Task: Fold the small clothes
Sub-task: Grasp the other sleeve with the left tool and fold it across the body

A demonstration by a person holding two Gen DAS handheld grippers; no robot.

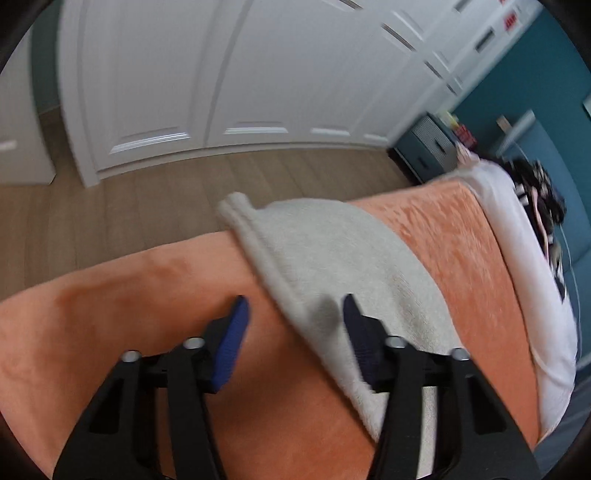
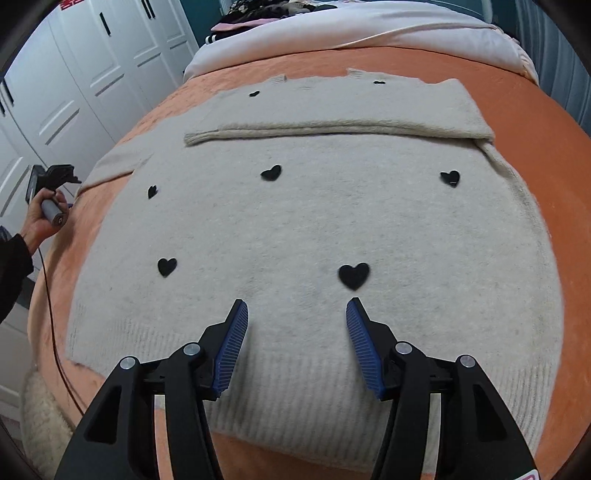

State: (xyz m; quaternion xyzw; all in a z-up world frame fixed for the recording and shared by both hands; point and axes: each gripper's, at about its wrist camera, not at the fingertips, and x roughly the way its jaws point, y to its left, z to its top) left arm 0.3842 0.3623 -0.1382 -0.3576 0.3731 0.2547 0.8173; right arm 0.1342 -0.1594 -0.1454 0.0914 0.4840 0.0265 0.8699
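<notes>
A cream knit sweater (image 2: 303, 221) with small black hearts lies flat on an orange bed cover (image 2: 517, 103). One sleeve (image 2: 332, 127) is folded across the chest. The other sleeve (image 1: 332, 258) hangs toward the bed's edge. My left gripper (image 1: 293, 314) is open, its jaws either side of that sleeve's edge, just above it. It also shows at the bed's left edge in the right wrist view (image 2: 55, 177). My right gripper (image 2: 295, 317) is open and empty above the sweater's ribbed hem (image 2: 295, 387).
White wardrobe doors (image 1: 221, 74) and wood floor (image 1: 147, 192) lie beyond the bed's edge. A white duvet (image 2: 369, 33) and a pile of dark clothes (image 2: 273, 11) sit at the bed's far end. A cable (image 2: 51, 325) hangs down the bed's left side.
</notes>
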